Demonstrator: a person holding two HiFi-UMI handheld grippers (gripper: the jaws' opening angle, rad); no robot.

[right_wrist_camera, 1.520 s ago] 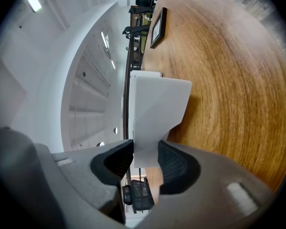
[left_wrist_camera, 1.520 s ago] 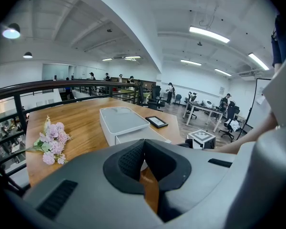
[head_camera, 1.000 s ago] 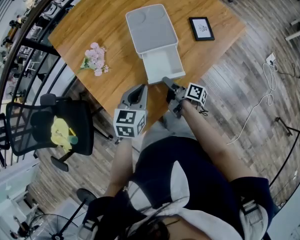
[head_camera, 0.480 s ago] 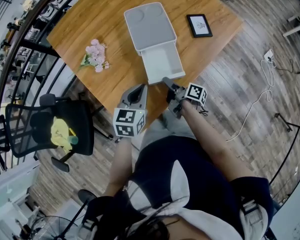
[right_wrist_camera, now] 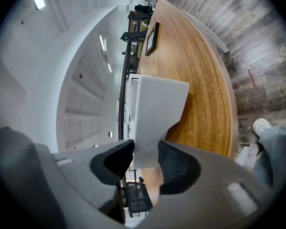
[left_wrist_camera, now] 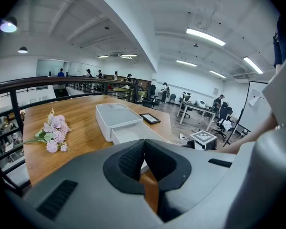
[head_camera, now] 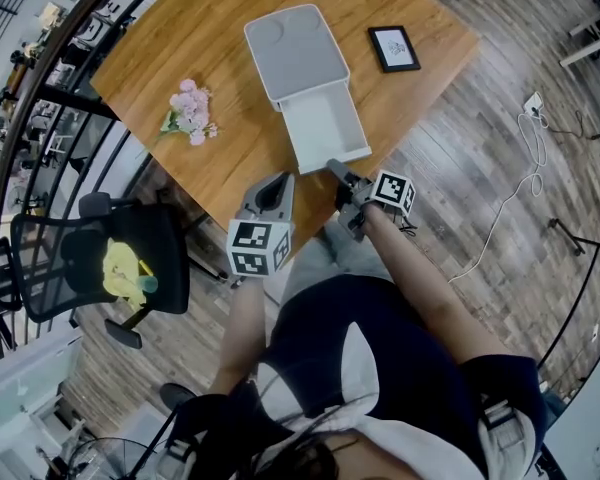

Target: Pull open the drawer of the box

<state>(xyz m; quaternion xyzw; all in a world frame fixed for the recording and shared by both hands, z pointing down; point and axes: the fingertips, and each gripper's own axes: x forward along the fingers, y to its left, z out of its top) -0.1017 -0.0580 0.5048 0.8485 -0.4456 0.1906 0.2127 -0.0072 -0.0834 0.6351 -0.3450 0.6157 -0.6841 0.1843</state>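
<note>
While the right gripper [head_camera: 338, 173] holds the drawer [head_camera: 325, 128]: the step in hand, as I judge it, is the pull itself, drawing the tray out of the box [head_camera: 295, 53] toward the person.
Right gripper: jaws clamped on the drawer's thin white front wall, one pad on each face.
Left gripper [head_camera: 280, 180]: jaws together with nothing between them. It hangs just off the table's near edge, beside the right gripper and apart from the box.
Pull: best drawn in line with the drawer's long sides and level with the table top. A sideways or upward tug would likely cock the tray in its slot.
Box steadying: nothing holds the box down, so a slow, even draw is wise. The idle left gripper could press on the lid if the box starts to slide.
Grip risk: the wall is smooth and thin, and a jerk may slip it from the pads.
Drawer look: plain white, a shallow open tray already well out of the box. It seems empty, though the head view is too small to be sure.
Box look: white, flat, round-cornered, with faint round marks on its lid.
Place: the box sits toward the middle of the wooden table [head_camera: 180, 38], and the drawer reaches close to the near edge. Pink flowers [head_camera: 190, 113] lie to one side and a black picture frame [head_camera: 393, 48] to the other.
</note>
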